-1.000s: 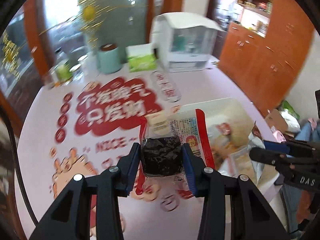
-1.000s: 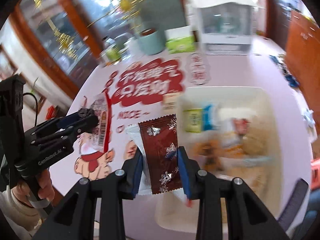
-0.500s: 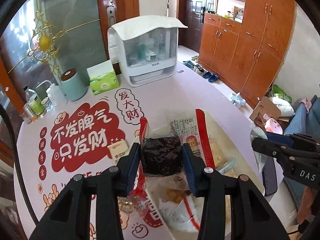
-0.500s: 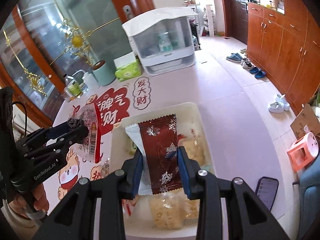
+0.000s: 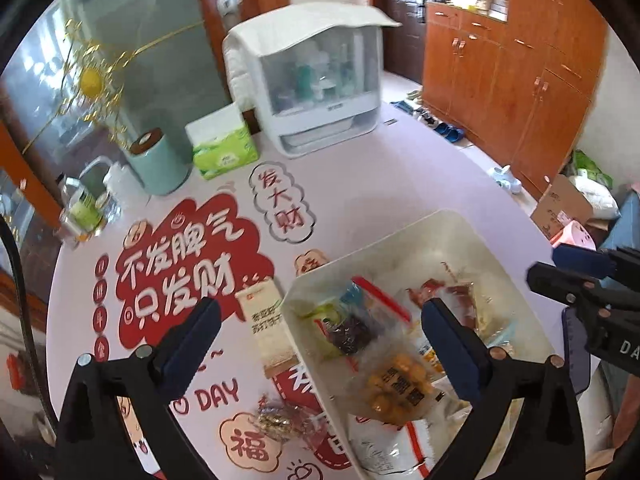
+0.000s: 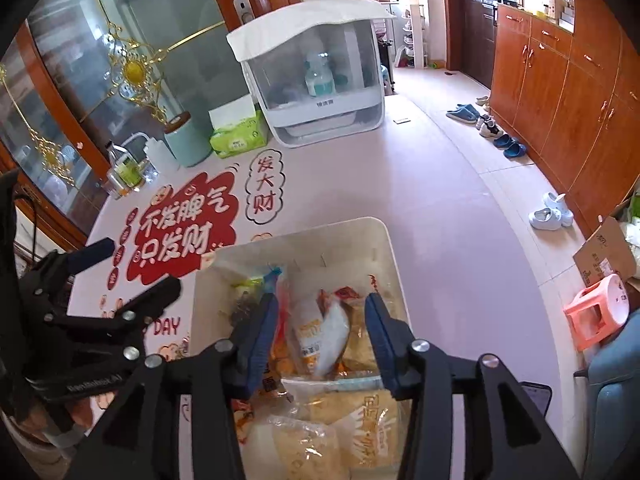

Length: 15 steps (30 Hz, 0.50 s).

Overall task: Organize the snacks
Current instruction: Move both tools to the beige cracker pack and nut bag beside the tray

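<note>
Snacks dropped into a white bin (image 5: 460,220) as both grippers released their loads over it. The left gripper (image 5: 320,336) hung with its jaws spread wide, having just opened, and nothing sat between them; the dark seaweed-coloured packet (image 5: 352,330) lay below and ahead of its fingertips, inside the bin's near-left corner. The right gripper (image 6: 322,332) had also just been opening, its jaws parted partway above the heap, with a white-and-orange packet (image 6: 320,336) seen between them but apparently lying loose in the bin rather than pinched. Two items remained on the worktop (image 5: 360,184) outside the bin: a slim cream box (image 5: 268,328) just left of the bin wall, between the left gripper's fingers in view, and a crinkled gold-and-red wrapper (image 5: 280,424) nearer the camera. The drop-off step looked finished; the next move likely called for swinging the left gripper back to the worktop, lining its open jaws across the box or wrapper, and closing gently on the thin packaging.
</note>
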Each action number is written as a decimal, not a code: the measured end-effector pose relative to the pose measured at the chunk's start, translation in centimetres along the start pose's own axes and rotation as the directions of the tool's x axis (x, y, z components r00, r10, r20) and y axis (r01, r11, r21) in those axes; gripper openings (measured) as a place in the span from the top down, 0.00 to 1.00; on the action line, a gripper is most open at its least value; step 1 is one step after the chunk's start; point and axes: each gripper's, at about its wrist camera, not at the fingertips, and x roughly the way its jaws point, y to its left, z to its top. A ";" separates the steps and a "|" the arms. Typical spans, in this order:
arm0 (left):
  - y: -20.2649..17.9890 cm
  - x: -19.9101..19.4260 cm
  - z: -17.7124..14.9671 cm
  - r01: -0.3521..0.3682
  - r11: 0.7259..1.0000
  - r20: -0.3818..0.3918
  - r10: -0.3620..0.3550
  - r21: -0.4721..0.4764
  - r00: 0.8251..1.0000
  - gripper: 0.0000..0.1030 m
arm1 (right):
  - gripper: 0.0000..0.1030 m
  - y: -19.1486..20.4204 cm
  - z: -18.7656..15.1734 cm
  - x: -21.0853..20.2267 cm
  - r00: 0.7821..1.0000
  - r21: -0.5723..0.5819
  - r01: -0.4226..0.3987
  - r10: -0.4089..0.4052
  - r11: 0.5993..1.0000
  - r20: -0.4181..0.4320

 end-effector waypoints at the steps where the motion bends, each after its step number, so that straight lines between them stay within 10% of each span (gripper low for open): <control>1: 0.7 0.1 0.0 0.004 1.000 -0.008 -0.004 -0.023 1.000 0.03 | 0.55 0.0 -0.1 0.1 1.000 0.000 -0.004 0.004 1.000 -0.003; 15: 5.7 -3.1 0.5 -0.077 0.997 0.032 0.077 0.026 0.997 0.03 | 0.55 1.3 -0.9 -1.4 0.999 -0.014 -0.036 0.036 0.999 0.020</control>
